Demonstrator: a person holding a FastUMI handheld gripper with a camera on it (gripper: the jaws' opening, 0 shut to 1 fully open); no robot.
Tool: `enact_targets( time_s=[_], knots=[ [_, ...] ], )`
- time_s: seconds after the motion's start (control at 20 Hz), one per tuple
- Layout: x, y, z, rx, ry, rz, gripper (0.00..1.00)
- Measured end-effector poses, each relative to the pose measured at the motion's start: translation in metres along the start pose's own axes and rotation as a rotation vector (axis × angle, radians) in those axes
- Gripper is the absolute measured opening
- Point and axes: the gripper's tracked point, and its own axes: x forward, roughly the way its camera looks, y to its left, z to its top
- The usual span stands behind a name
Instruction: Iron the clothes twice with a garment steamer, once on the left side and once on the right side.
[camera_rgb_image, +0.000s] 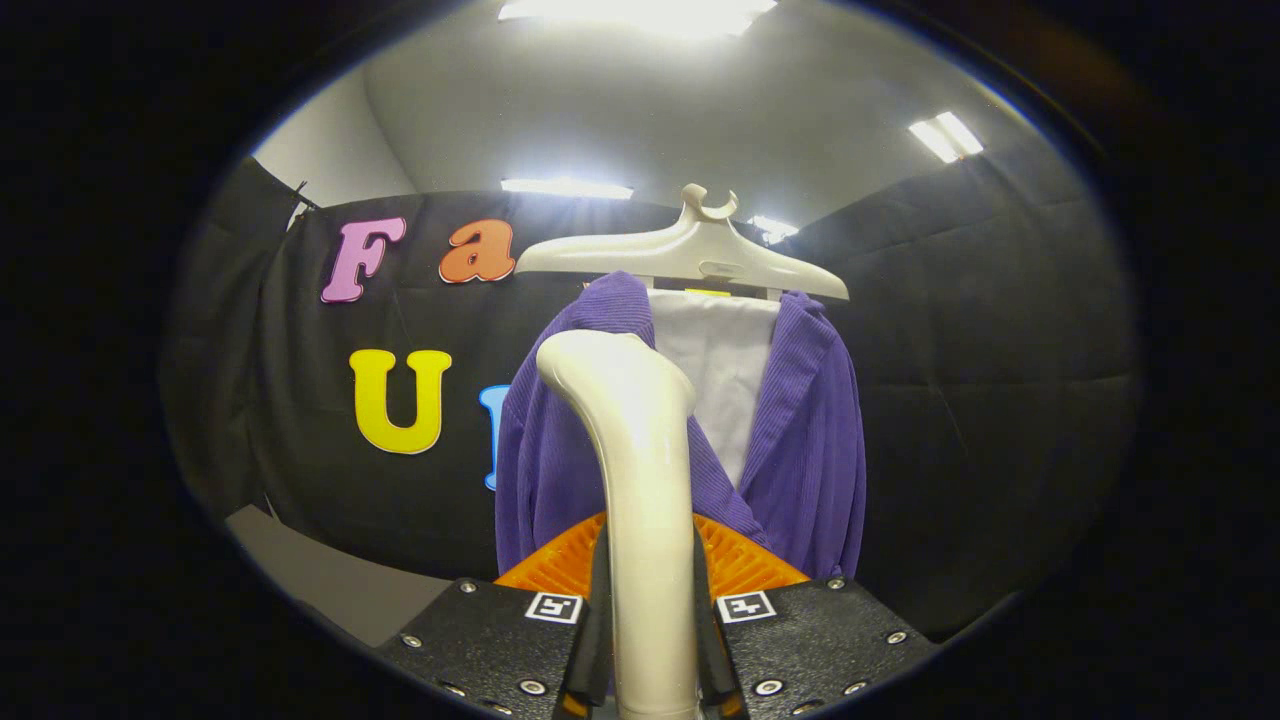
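A cream-white garment steamer stands upright between my fingers, its handle pressed on both sides, its head bending toward the left side of the clothes. My gripper is shut on that handle. Just beyond the steamer hangs a purple ribbed garment over a white inner layer, both on a pale plastic hanger. The steamer head sits in front of the garment's left shoulder and hides part of it. Whether the head touches the fabric cannot be told.
Black cloth walls close the booth behind and to the right of the hanging clothes. A pale floor or table strip shows low on the left. Ceiling lights glow overhead.
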Motion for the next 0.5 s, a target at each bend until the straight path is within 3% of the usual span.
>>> enact_targets(
  time_s=[0.5],
  knots=[
    [0.012, -0.011, -0.071, 0.042, 0.088, -0.078, 0.34]
  ],
)
